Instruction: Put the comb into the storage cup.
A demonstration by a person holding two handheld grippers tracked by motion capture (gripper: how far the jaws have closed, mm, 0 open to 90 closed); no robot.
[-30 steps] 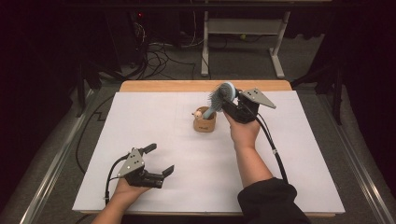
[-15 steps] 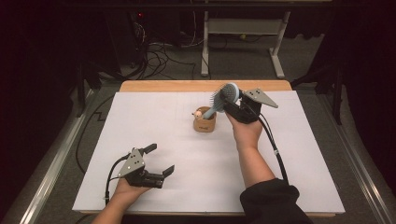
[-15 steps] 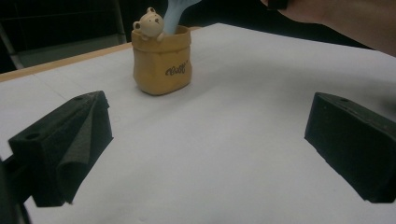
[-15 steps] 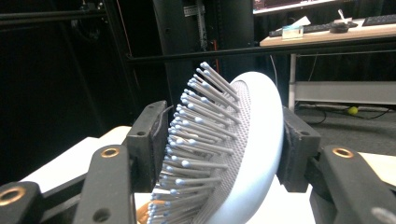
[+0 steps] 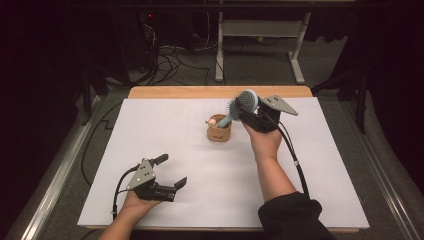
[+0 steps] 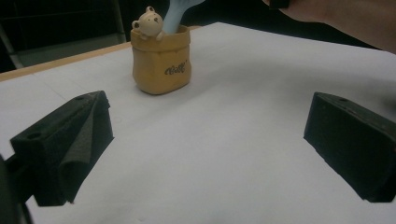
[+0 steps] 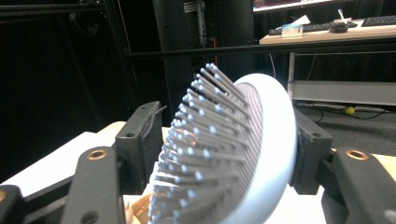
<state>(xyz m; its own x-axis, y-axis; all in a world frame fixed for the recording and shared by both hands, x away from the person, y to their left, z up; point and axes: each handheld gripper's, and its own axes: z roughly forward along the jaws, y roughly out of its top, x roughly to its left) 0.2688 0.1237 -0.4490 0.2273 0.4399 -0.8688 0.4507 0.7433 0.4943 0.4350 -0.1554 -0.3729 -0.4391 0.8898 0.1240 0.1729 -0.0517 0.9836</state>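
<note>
We pinch hairbrush (image 5: 246,101) head in right gripper (image 5: 250,116), handle angled down into bear pot (image 5: 219,131) mid-table, probably seating it. Left gripper (image 5: 171,171) idle near front edge, jaws spread wide.

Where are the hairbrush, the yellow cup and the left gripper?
hairbrush (image 5: 248,100): high view, on its round head.
yellow cup (image 6: 161,60): left gripper view, on its front wall.
left gripper (image 5: 170,170): high view, between its fingertips.

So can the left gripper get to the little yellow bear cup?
Probably yes: the left gripper has open jaws facing the small yellow bear cup, with bare white table between them.
</note>
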